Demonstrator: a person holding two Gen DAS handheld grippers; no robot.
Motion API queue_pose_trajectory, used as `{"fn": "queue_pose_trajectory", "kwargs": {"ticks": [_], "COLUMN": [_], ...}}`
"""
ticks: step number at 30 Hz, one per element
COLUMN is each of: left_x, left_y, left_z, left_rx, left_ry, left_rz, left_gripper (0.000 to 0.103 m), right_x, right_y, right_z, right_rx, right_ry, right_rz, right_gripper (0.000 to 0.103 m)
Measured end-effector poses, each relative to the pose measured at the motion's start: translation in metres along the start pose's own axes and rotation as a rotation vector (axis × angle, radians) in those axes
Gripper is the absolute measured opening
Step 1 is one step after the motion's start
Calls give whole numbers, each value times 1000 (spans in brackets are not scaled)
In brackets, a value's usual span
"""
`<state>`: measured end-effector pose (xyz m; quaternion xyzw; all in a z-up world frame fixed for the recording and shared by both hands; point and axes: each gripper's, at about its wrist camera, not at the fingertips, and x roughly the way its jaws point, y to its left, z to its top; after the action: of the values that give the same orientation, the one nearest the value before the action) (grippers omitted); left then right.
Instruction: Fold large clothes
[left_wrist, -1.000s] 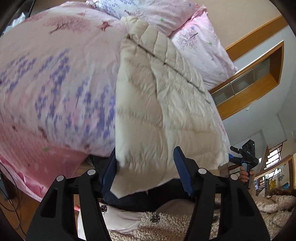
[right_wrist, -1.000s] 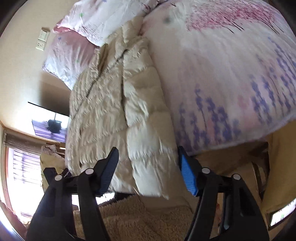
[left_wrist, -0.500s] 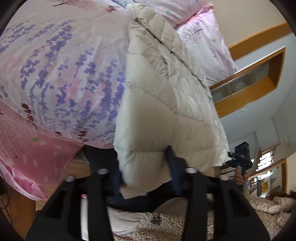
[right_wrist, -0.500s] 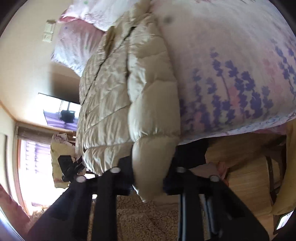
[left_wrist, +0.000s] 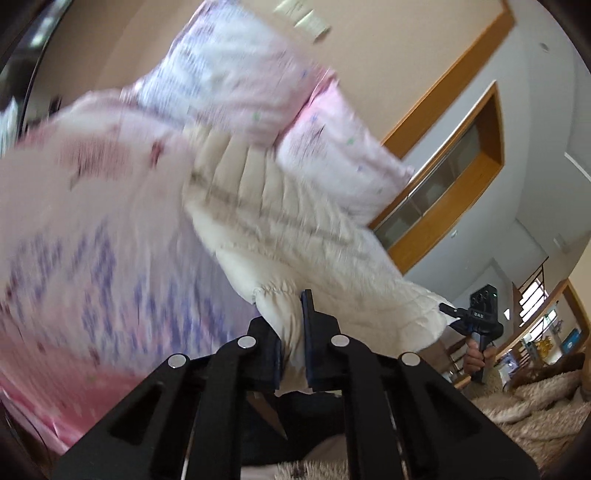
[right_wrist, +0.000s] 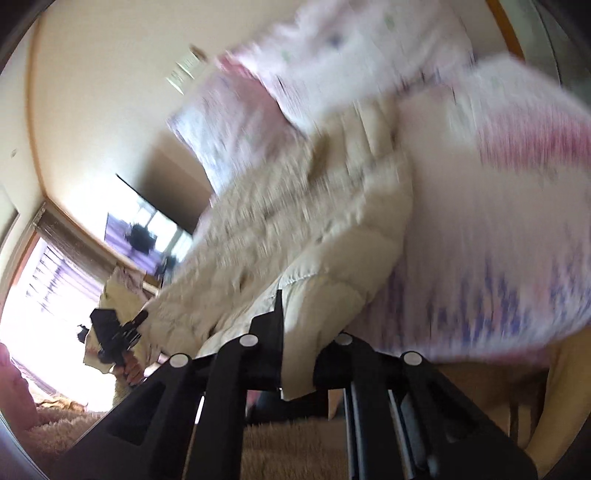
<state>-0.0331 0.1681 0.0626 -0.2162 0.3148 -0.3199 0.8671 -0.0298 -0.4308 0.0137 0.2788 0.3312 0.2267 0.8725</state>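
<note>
both of my grips had the cream puffer jacket (left_wrist: 295, 236) by its near hem, which lay on the bed's floral quilt (left_wrist: 92, 236) ahead of them. the left hand-held gripper (left_wrist: 291, 332) was closing, its pads pinching one hem corner; the right hand-held gripper (right_wrist: 295, 332) was clamped on the other corner. i judged the jacket light, puffy and slick, likely to slide out of a shallow pinch, so a deep bite through the stitched hem seemed safest.

down jacket (left_wrist: 295, 236): quilted cream cloth, faint sheen
duvet (left_wrist: 92, 229): soft printed cotton
door frame (left_wrist: 476, 177): varnished wood
rug (right_wrist: 288, 450): shaggy pile
</note>
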Motion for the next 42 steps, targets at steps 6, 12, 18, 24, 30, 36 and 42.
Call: {"fn": "queue_pose_trajectory", "kwargs": {"ticks": [6,12,18,24,30,36,42], "left_x": [5,23,48,86,147,216,255], "left_y": [-6,-11,-10,8,52,98,144], "left_z": [43,85,125,179,223,239,238], "left_rx": [26,59,60,17,-90,-175,-344], "left_ry": [-95,-158,-180,-195,-162,-62,-1], "left_rz": [44,122,197,228,222,274,238], "left_gripper": [8,8,8,8,8,8,9], "right_x": [-12,8,25,63,127,203,259], "right_y": [24,48,66,67,25,-35,-86], "right_z": [40,72,100,157,214,249,265], "right_rx": [-81,-163,-240,-234,-75,113,321], "right_ry": [-214,-332,-412,-470,-427,-290,-180], "right_rz": [-57,-146,-234,-252,-269,-342,-334], "right_gripper": [10,10,10,10,10,11,30]}}
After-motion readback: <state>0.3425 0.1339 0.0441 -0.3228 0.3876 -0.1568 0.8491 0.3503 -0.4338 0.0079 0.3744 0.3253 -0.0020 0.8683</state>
